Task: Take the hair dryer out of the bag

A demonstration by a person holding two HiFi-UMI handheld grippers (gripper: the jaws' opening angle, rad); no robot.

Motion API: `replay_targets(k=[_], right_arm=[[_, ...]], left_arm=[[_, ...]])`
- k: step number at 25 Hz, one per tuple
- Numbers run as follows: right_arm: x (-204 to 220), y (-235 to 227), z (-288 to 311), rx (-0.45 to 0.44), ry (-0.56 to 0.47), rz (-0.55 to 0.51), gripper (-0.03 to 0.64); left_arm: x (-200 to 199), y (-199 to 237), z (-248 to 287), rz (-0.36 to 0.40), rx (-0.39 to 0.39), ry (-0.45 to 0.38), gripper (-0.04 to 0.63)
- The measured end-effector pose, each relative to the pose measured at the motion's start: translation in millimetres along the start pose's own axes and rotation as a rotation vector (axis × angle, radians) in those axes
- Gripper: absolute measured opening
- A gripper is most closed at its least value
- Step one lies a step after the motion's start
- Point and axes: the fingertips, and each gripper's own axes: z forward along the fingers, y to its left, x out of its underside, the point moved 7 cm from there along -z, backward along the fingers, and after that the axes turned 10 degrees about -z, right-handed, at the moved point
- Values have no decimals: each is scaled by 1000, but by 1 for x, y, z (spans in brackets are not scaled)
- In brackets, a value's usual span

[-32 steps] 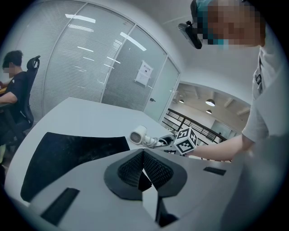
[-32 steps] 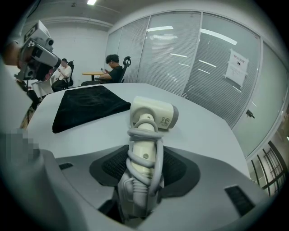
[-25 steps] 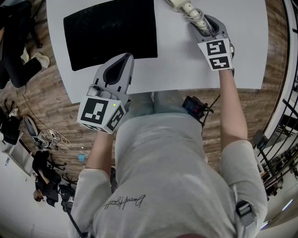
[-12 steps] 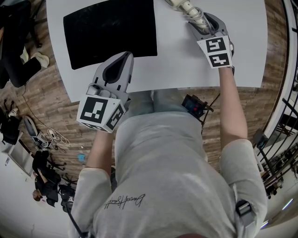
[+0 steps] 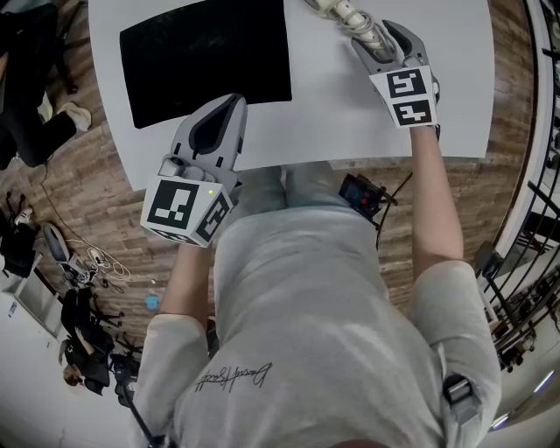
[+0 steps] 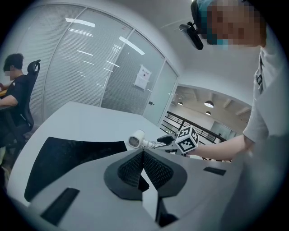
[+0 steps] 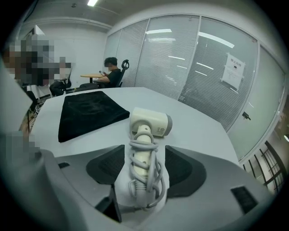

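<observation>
Left claw (image 5: 233, 105) has its jaws together and empty at the desk's (image 5: 332, 122) near edge, with the flat bag (image 5: 206, 57) just beyond it. Further right, well apart from the bag, the dryer (image 5: 346, 12) lies on the desk. Its handle runs straight back into the right claw (image 5: 374, 42) — the nearer one — with the head at the far end and the barrel crosswise. That claw's jaws have just been spreading and now stand wide either side of the handle, pads off it.

Office: glass partition walls (image 7: 180, 58), meeting table (image 7: 198, 131).

white table (image 5: 332, 114), wood floor (image 5: 80, 203), seated person (image 7: 111, 73)
</observation>
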Motion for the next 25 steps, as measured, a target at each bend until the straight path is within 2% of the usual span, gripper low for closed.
replay_targets(k=[12, 19, 25], right_arm=[[-14, 16, -34, -14, -52, 24, 286], [-29, 45, -74, -12, -99, 42, 142], [-48, 72, -101, -5, -129, 90, 85]], left_arm=[[-11, -15, -11, 57, 21, -27, 12], [-13, -27, -21, 109, 26, -44, 12], [-10, -26, -26, 162, 22, -39, 12]])
